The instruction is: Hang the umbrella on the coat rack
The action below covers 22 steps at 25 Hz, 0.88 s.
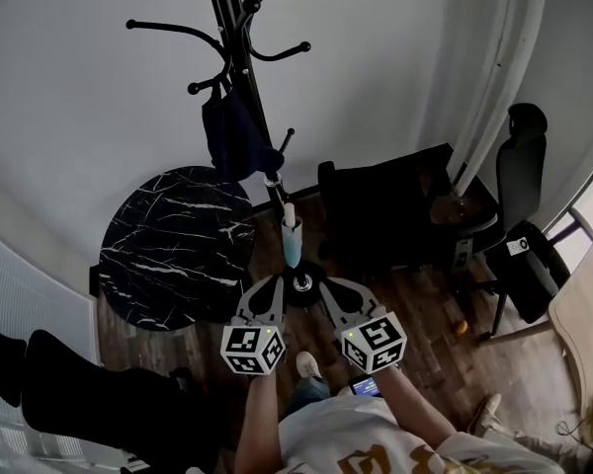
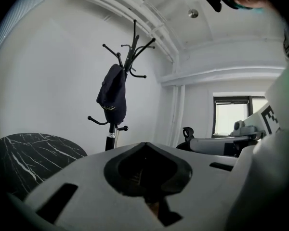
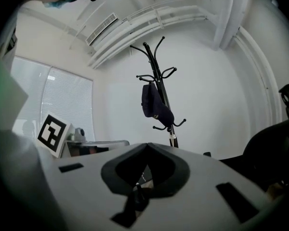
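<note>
A black coat rack stands against the white wall. A navy folded umbrella hangs from one of its hooks, apart from both grippers. It also shows in the left gripper view as the umbrella on the rack, and in the right gripper view as the umbrella on the rack. My left gripper and right gripper are held low, side by side, near the rack's foot. In their own views the left gripper and right gripper have jaws closed with nothing between them.
A round black marble table stands left of the rack. A dark armchair and a black office chair are to the right on the wood floor. A pale wooden tabletop is at the far right. Blinds cover a window.
</note>
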Each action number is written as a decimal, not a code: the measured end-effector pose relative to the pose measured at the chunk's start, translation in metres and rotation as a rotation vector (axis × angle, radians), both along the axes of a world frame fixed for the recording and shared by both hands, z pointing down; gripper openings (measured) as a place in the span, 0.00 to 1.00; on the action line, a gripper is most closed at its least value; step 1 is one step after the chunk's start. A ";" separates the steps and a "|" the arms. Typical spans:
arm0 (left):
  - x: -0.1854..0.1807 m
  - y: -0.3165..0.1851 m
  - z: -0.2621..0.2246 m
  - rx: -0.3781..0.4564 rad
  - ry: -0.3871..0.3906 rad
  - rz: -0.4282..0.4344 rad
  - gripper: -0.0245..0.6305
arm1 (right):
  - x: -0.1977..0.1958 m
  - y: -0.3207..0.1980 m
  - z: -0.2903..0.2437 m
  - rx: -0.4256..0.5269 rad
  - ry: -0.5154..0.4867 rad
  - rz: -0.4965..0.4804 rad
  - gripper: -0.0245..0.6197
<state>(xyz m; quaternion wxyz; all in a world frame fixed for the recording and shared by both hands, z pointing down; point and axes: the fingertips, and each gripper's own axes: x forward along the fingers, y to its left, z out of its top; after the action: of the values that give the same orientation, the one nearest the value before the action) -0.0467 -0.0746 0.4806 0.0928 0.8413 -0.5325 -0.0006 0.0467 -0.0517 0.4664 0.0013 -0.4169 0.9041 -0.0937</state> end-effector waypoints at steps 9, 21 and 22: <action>0.001 0.033 -0.010 0.021 -0.011 -0.009 0.07 | 0.009 0.022 -0.006 0.004 0.001 0.021 0.06; 0.001 0.036 -0.008 0.013 -0.009 -0.025 0.07 | 0.015 0.028 -0.005 0.013 0.031 0.019 0.05; 0.001 0.037 -0.006 0.011 -0.008 -0.025 0.07 | 0.016 0.028 -0.003 0.007 0.034 0.021 0.05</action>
<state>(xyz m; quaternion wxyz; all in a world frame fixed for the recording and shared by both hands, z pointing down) -0.0454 -0.0378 0.4742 0.0861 0.8350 -0.5435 -0.0015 0.0629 -0.0235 0.4633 -0.0114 -0.4279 0.8999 -0.0833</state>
